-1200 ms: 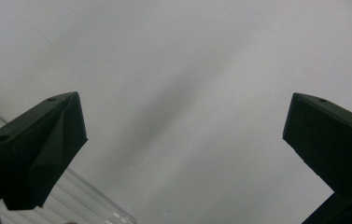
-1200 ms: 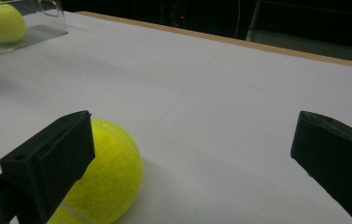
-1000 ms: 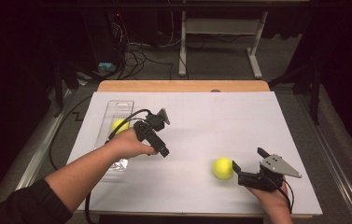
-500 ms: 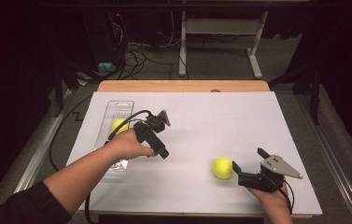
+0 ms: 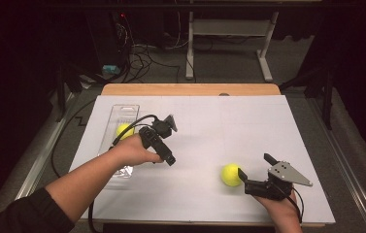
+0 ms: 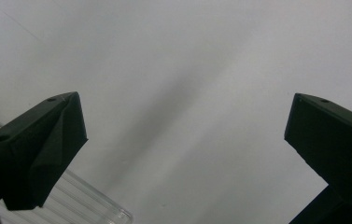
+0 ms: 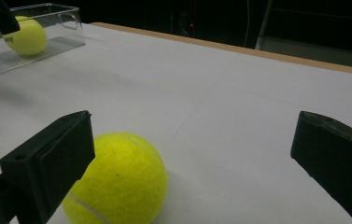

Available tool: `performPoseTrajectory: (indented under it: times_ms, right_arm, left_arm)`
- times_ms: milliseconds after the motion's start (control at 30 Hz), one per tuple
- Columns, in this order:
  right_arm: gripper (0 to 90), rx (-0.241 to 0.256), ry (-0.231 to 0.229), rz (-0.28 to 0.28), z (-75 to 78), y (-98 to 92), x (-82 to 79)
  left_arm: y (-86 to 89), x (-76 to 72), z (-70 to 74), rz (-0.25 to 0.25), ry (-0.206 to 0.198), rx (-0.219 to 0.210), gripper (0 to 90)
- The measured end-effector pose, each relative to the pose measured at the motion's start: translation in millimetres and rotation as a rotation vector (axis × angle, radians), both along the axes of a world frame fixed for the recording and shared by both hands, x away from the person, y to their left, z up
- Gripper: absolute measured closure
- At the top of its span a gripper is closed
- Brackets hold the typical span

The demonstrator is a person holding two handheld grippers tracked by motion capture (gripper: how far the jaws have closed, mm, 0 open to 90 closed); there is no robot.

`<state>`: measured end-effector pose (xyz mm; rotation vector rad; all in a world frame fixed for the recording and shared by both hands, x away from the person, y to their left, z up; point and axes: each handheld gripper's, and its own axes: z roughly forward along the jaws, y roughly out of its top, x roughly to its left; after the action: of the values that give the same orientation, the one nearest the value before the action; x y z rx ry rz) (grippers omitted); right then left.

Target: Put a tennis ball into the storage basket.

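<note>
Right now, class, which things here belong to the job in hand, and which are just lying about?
Part of the job:
- loose tennis ball, by the open right tool
- clear tray
- tennis ball in the tray
- open left tool

Just lying about:
- cables on the floor
- metal frame

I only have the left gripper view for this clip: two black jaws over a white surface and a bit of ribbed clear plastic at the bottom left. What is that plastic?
Observer: It is a clear tray at the left of the table, seen from the high view.
Operator: Anything in it?
Observer: One yellow tennis ball, just beyond the left hand.
Operator: Where is the other gripper?
Observer: The right gripper sits near the front right of the table, jaws open, with a second tennis ball lying against its left jaw, not clamped.
Operator: And mine?
Observer: The left gripper is open, with nothing between its jaws.
</note>
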<state>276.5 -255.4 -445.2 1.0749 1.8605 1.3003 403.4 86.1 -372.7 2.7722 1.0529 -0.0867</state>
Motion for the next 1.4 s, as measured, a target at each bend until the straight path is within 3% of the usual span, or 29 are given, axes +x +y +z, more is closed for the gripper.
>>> performPoseTrajectory:
  times_ms: [533,1400]
  right_arm:
    - [0.0,-0.018,0.021,0.053,-0.2,18.7,-0.3]
    - [0.0,-0.059,0.166,0.106,-14.8,33.8,5.4]
  left_arm:
    - [-1.5,0.1,-0.5,-0.011,-0.001,0.001,0.2]
    - [-3.3,-0.3,0.6,-0.020,0.002,0.004,0.3]
